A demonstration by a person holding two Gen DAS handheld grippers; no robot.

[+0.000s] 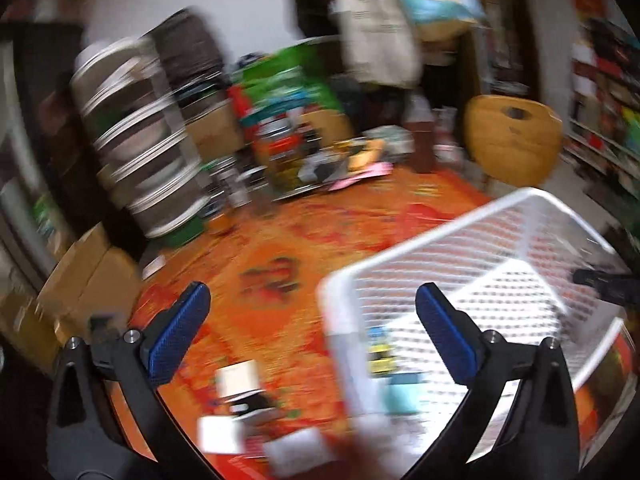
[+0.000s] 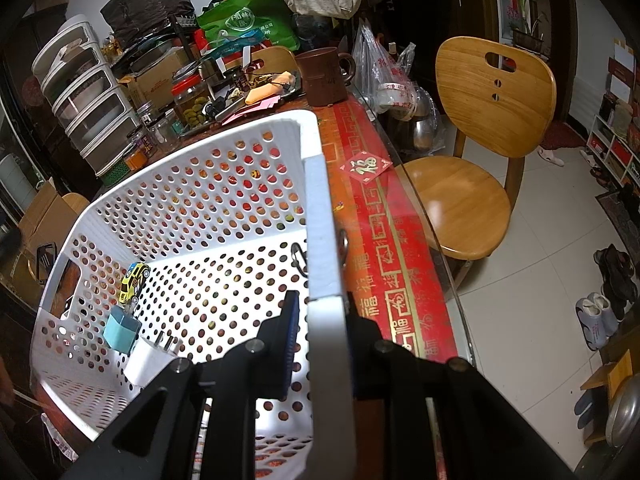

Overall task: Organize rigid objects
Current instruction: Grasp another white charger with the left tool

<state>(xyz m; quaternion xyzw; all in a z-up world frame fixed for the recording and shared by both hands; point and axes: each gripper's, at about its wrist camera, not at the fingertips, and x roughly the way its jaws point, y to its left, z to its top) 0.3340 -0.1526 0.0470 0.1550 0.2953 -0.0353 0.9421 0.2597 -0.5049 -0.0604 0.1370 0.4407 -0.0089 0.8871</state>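
Note:
A white perforated basket (image 2: pixel 200 184) stands on the orange-red table. My right gripper (image 2: pixel 320 308) is shut on its right rim, one finger inside and one outside. In the basket lie a yellow toy car (image 2: pixel 134 282), a teal charger block (image 2: pixel 122 332) and a white plug (image 2: pixel 150 356). The left wrist view is blurred. There my left gripper (image 1: pixel 312 292) is open wide with nothing between its blue pads (image 1: pixel 176 340), above the table at the basket's (image 1: pixel 500 240) left corner. Small white boxes (image 1: pixel 238 380) lie on the cloth below it.
At the table's far end are stacked clear drawers (image 2: pixel 84 92), a jar of olives (image 2: pixel 192 100), a brown mug (image 2: pixel 326 76) and a green bag (image 2: pixel 248 12). A wooden chair (image 2: pixel 480 120) stands past the glass table edge on the right. Cardboard boxes (image 1: pixel 88 280) sit at the left.

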